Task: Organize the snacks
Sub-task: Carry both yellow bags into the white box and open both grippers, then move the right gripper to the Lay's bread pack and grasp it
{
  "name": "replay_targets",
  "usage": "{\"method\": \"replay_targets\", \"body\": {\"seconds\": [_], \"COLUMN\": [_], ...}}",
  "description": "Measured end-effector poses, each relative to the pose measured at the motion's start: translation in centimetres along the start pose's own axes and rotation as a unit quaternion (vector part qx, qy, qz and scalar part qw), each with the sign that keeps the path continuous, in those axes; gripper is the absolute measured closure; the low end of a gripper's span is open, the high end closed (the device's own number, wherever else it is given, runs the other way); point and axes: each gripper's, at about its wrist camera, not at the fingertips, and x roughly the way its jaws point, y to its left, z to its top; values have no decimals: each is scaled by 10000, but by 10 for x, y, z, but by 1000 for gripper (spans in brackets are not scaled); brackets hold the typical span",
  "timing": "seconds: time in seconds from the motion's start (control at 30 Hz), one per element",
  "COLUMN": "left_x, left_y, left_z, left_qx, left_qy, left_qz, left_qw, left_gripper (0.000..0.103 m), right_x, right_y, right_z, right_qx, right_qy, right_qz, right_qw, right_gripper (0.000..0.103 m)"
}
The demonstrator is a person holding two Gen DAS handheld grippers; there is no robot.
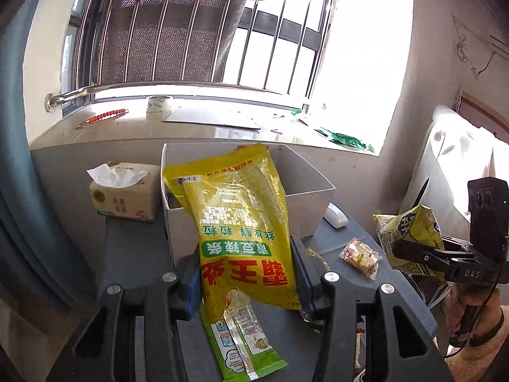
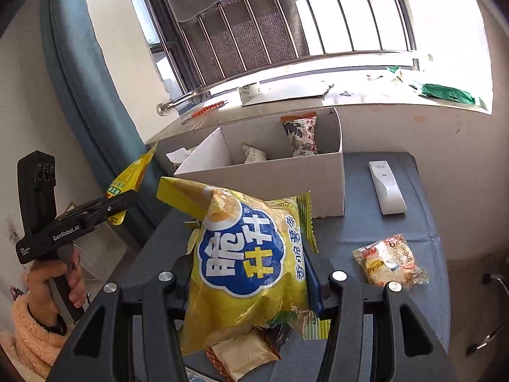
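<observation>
The left claw [image 1: 248, 283] clamps a yellow snack bag with red lettering [image 1: 241, 222]; the right claw [image 2: 251, 283] clamps a yellow chip bag with a blue badge [image 2: 245, 264]. Both bags hang above the dark surface [image 2: 366, 222]. At twelve o'clock beyond stands the white cardboard box [image 2: 280, 175] with two packets inside; a small wrapped pastry [image 2: 389, 264] lies at three o'clock.

White box's [image 1: 313, 191] interior mostly hidden behind yellow bag [image 1: 241, 222]

yellow bag [image 1: 241, 229], white box [image 1: 311, 191]
</observation>
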Motion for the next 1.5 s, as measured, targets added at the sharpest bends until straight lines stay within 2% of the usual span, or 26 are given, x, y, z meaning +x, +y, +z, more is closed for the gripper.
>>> {"method": "replay_targets", "body": {"seconds": [0.13, 0.33, 0.43, 0.53, 0.57, 0.6, 0.63, 0.67, 0.73, 0.8, 0.97, 1.1, 1.27, 1.5], "left_x": [28, 76, 97, 121, 128, 132, 135, 136, 135, 129, 114, 85, 33, -38], "left_y": [2, 14, 20, 28, 30, 31, 32, 33, 37, 43, 50, 42, 15, -3], "left_z": [38, 86, 104, 117, 120, 123, 125, 126, 127, 124, 118, 114, 101, 59], "left_qx": [16, -180, -244, -409, -444, -458, -464, -471, -531, -582, -516, -276, 202, -113], "left_qy": [-133, -35, 45, 287, 371, 456, 517, 521, 554, 492, 385, 171, -237, -726], "left_qz": [76, 91, 214, 398, 399, 449, 561, 690, 860, 924, 963, 950, 865, 401], "left_qw": [9999, 9998, 9995, 9980, 9975, 9969, 9960, 9951, 9933, 9928, 9933, 9949, 9958, 9965], "left_gripper": [51, 51, 50, 47, 33, 23, 0, 0, 0, 0, 0, 0, 0, 0], "right_x": [28, 75, 97, 114, 118, 122, 127, 133, 135, 135, 127, 111, 71, -3], "right_y": [-7, -30, -41, -49, -51, -55, -57, -59, -63, -67, -67, -60, -34, 0], "right_z": [50, 119, 147, 166, 171, 176, 180, 184, 186, 183, 177, 173, 152, 91], "right_qx": [135, 594, 687, 592, 594, 586, 555, 517, 502, 617, 652, 632, 226, -338], "right_qy": [-61, -145, -127, -126, -126, -148, -105, -5, -27, -7, -68, -166, -311, -515], "right_qz": [165, 153, 8, -311, -375, -366, -341, -528, -788, -686, -750, -668, -523, -267], "right_qw": [9998, 9980, 9976, 9977, 9975, 9975, 9978, 9973, 9956, 9957, 9950, 9956, 9979, 9977], "right_gripper": [46, 46, 46, 45, 43, 37, 28, 4, 0, 0, 0, 0, 0, 0]}}
